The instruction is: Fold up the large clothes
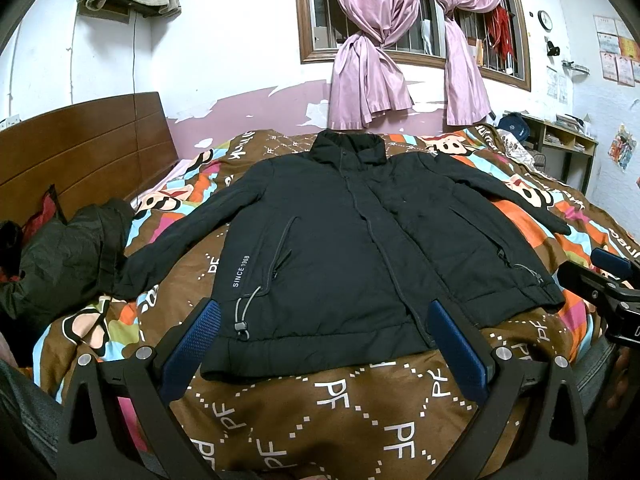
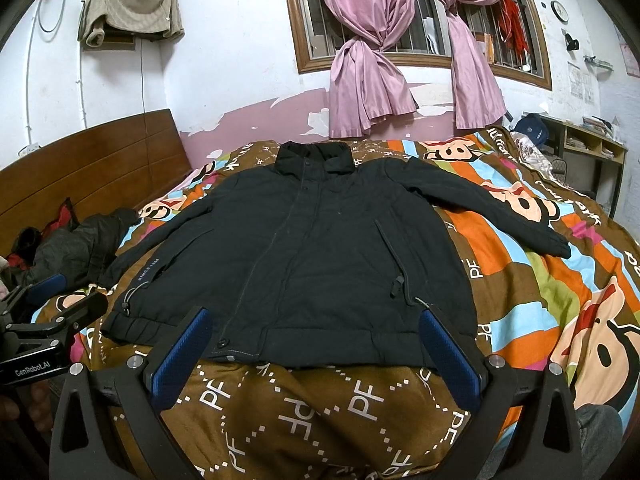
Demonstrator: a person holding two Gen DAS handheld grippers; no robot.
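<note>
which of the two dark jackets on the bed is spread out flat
The black jacket in the middle of the patterned bedspread, front up with sleeves out. The other dark jacket lies bunched up by the headboard.

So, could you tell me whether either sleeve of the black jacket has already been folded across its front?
No, both sleeves of the black jacket lie spread out sideways on the patterned bedspread, and its front is uncovered.

The jacket (image 1: 352, 248) is lying spread mid-bed (image 1: 320, 420), collar toward the far edge, another garment (image 1: 68, 256) sitting at the left edge.
</note>
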